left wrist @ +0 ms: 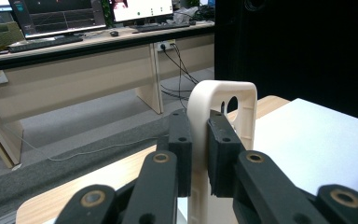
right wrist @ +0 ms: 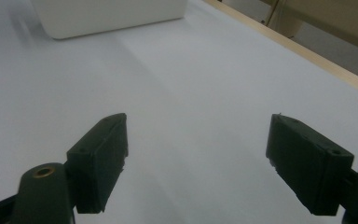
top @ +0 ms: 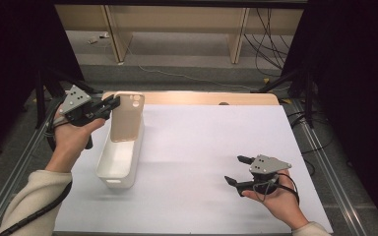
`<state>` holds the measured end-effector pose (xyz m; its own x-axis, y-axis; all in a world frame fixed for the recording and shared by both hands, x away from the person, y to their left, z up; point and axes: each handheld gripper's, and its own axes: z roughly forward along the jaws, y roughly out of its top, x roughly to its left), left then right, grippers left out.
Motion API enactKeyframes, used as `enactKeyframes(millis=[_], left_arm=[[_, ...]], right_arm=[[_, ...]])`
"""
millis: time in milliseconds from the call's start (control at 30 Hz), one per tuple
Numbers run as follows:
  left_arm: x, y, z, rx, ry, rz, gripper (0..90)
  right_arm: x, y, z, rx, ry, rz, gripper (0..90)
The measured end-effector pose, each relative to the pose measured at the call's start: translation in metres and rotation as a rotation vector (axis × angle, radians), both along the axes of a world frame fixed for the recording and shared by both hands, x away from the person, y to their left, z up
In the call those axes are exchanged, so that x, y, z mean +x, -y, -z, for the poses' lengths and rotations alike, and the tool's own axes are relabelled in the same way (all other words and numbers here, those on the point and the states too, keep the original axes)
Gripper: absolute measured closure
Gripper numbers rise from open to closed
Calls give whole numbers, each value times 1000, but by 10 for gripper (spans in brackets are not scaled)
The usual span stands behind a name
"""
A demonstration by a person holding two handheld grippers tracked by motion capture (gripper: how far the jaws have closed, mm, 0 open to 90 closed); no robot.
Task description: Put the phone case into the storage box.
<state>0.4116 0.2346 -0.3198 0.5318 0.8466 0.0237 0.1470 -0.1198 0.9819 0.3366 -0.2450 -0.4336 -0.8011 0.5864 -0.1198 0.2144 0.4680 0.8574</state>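
High view shows the left gripper [top: 112,104] at the upper left of the frame, its jaws clamped on the edge of a cream phone case [top: 127,118] that stands upright, camera cutouts at the top. The case's lower end hangs inside the far end of a long white bin [top: 120,160], which sits on the white sheet [top: 211,147] left of centre. At the lower right of the frame the right gripper [top: 236,169] hovers just above the sheet, held in a hand [top: 275,196], jaws spread wide with nothing between them

Left gripper view has the two black pads [left wrist: 221,149] pressing the case's rim [left wrist: 214,100] from both sides at the middle of the frame, with a wooden desk [left wrist: 74,60] and monitors in the upper left

Right gripper view shows its jaws wide apart over bare white sheet, the bin's end wall [right wrist: 107,16] at the top left
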Motion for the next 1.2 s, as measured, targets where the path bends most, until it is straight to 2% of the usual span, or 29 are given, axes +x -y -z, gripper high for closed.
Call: enactKeyframes(millis=[33, 133, 267, 367, 400, 933, 1200], left_arm=[[0, 0, 0, -8, -12, -1, 813], [2, -1, 1, -8, -13, -6, 813], [5, -1, 0, 7, 3, -7, 814], [6, 0, 0, 0, -1, -2, 813], [9, -3, -1, 43, 49, -5, 813], [17, -6, 1, 54, 53, -10, 813], [18, -7, 0, 47, 56, -12, 813]], right_arm=[[0, 0, 0, 0, 0, 0, 220], [0, 0, 0, 1, 0, 0, 220], [0, 0, 0, 2, -1, 0, 220], [0, 0, 0, 2, -3, 1, 220], [0, 0, 0, 3, -3, 1, 220], [0, -1, 0, 3, -3, -1, 220], [0, 0, 0, 5, 0, 1, 220]])
